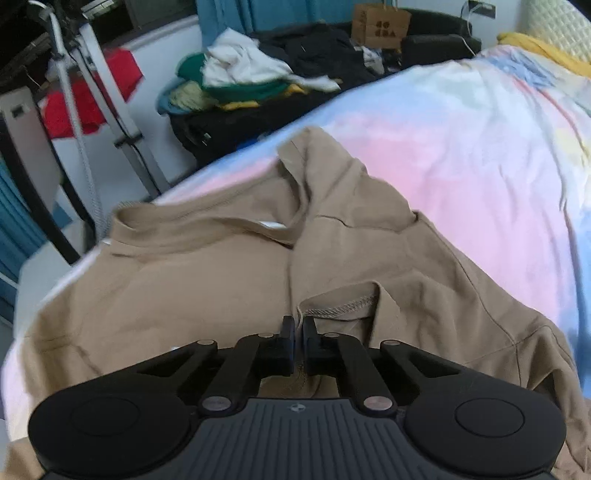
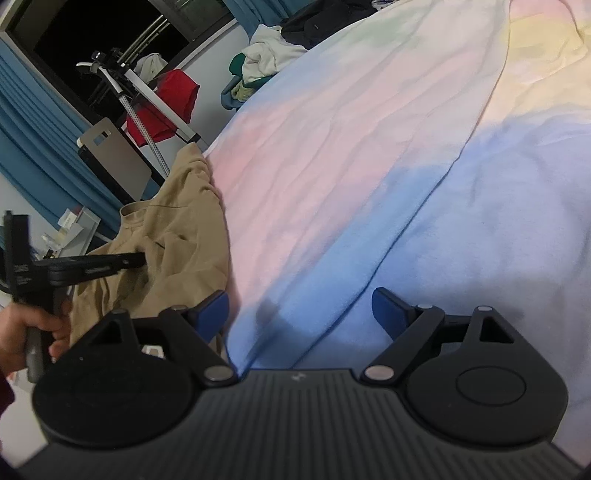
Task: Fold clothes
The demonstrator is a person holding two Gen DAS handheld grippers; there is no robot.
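Observation:
A tan T-shirt [image 1: 184,288] lies spread on the pastel tie-dye bedsheet [image 1: 461,147], its collar toward the bed's far left edge and one sleeve folded over the body. My left gripper [image 1: 298,325] is shut on a stitched hem corner of the shirt, near its middle. In the right wrist view the same shirt [image 2: 184,229] lies bunched at the left edge of the sheet [image 2: 369,147], and a hand [image 2: 22,332] holds the left gripper [image 2: 138,259] against it. My right gripper [image 2: 299,306] stands open over bare sheet, just right of the shirt, with nothing between its blue pads.
A heap of white, green and dark clothes [image 1: 240,74] lies beyond the bed's far edge, with a brown paper bag [image 1: 380,26] behind it. A white stand [image 1: 74,110] with a red cloth [image 1: 92,96] rises at the left. A yellow blanket [image 1: 535,48] lies at the far right.

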